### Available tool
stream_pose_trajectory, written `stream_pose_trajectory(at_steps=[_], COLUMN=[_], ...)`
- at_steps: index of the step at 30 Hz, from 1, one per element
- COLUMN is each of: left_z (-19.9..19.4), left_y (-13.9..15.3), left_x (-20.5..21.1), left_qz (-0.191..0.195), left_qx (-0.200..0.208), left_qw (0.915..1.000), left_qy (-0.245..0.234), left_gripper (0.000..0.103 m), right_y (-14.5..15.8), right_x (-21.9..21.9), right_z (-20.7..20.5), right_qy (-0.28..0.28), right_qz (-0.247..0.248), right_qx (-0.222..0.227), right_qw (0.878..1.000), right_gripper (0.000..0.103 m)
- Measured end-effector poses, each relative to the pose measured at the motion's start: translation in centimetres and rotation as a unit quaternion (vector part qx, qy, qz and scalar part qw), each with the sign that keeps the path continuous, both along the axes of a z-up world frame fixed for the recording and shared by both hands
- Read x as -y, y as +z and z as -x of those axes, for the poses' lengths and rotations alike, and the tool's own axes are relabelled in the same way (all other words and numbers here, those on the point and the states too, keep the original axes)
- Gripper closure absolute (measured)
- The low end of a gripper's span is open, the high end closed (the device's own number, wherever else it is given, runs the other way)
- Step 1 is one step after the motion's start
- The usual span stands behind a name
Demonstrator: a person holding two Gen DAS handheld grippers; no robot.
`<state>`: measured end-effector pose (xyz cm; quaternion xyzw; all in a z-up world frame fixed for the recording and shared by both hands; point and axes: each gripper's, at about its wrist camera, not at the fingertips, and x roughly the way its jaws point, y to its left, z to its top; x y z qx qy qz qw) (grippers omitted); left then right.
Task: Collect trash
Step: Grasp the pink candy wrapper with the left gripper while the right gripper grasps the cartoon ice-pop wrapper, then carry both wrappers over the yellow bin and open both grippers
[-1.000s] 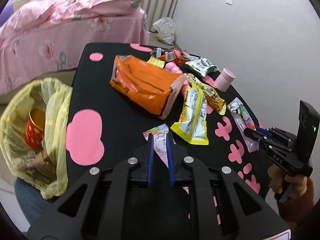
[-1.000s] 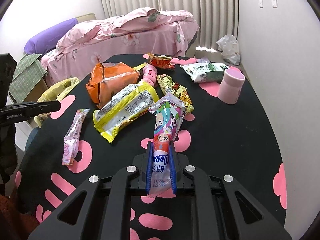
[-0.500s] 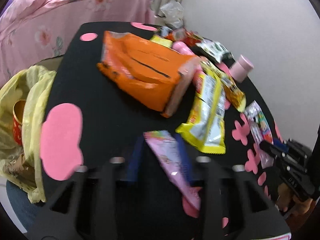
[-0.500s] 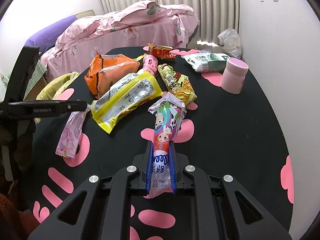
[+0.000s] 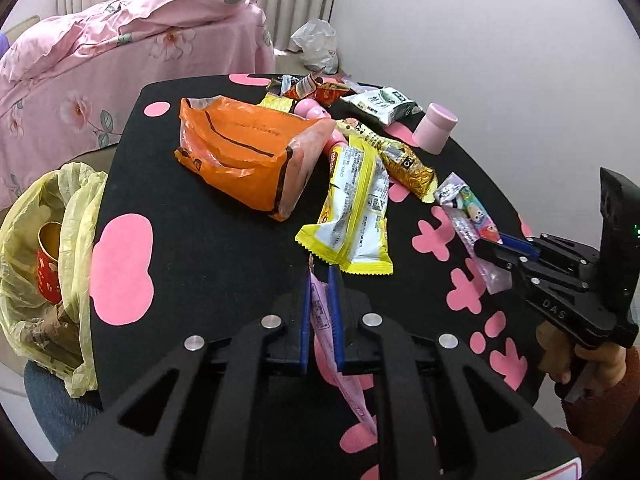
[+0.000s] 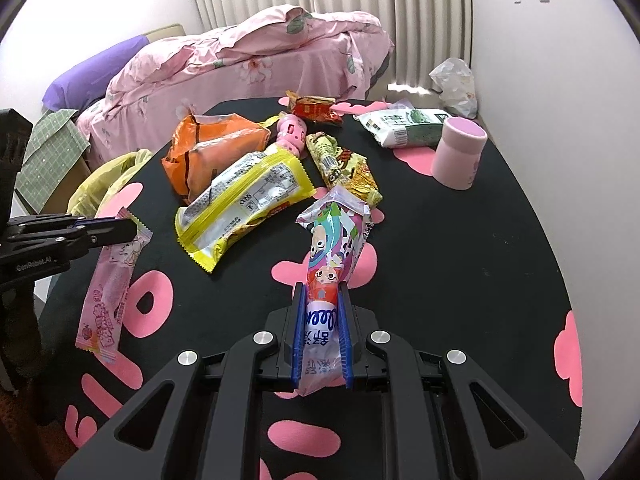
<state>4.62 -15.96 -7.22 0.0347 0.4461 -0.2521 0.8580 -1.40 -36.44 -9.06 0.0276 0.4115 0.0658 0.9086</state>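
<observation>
My left gripper (image 5: 320, 276) is shut on a long pink wrapper (image 5: 326, 332), which hangs from its jaws above the black table; it also shows in the right wrist view (image 6: 110, 276), dangling below the left gripper (image 6: 130, 229). My right gripper (image 6: 322, 292) is shut on a colourful cartoon wrapper (image 6: 332, 240), seen from the left wrist view (image 5: 470, 216) too, with the right gripper (image 5: 490, 245) at the table's right side. A yellow trash bag (image 5: 44, 248) with a red cup (image 5: 50, 264) inside hangs at the table's left edge.
On the black table (image 5: 208, 248) with pink spots lie an orange bag (image 5: 244, 156), a yellow packet (image 5: 354, 216), a brown-yellow snack wrapper (image 5: 400, 160), a white-green packet (image 5: 378, 104), a red wrapper (image 5: 320, 88) and a pink cup (image 5: 434, 128). A pink bed (image 5: 120, 48) stands behind.
My left gripper opened around the pink wrapper, closed on it and lifted it off the table. My right gripper kept hold of the cartoon wrapper and barely moved.
</observation>
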Motion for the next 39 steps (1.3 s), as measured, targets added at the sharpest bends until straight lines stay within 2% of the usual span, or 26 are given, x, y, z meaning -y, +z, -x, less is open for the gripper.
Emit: stream_pose_trajectory(at_steps=[13, 18, 22, 27, 32, 36, 39], left_z=[0.0, -1.4, -2.5, -4.2, -5.3, -5.9, -5.8], left_y=[1.4, 3.0, 4.6, 6.3, 6.8, 6.4, 6.0], left_x=[-2.2, -5.9, -9.3, -14.9, -19.9, -23.0, -25.5], left_qz=[0.032, 0.056, 0.06, 0.055, 0.051, 0.046, 0.056], left_qx=[0.012, 0.036, 0.066, 0.104, 0.12, 0.128, 0.134], left_qw=[0.9994, 0.9966, 0.9923, 0.98, 0.9662, 0.9557, 0.944], left_qy=[0.01, 0.05, 0.086, 0.161, 0.222, 0.261, 0.296], left_gripper=[0.095, 0.095, 0.095, 0.095, 0.095, 0.095, 0.095], right_y=[2.6, 4.8, 7.0, 9.4, 11.3, 11.6, 11.4], right_x=[-1.6, -3.8, -6.4, -11.1, -16.2, -19.9, -22.3], right_z=[-0.3, -1.3, -2.7, -4.9, -6.8, -8.2, -9.5], right_qy=[0.016, 0.045, 0.08, 0.134, 0.186, 0.222, 0.249], right_qz=[0.009, 0.026, 0.033, 0.044, 0.041, 0.042, 0.026], right_qx=[0.02, 0.043, 0.068, 0.098, 0.121, 0.125, 0.113], right_qw=[1.0, 0.998, 0.994, 0.985, 0.974, 0.966, 0.962], right_gripper=[0.088, 0.088, 0.088, 0.088, 0.088, 0.088, 0.088])
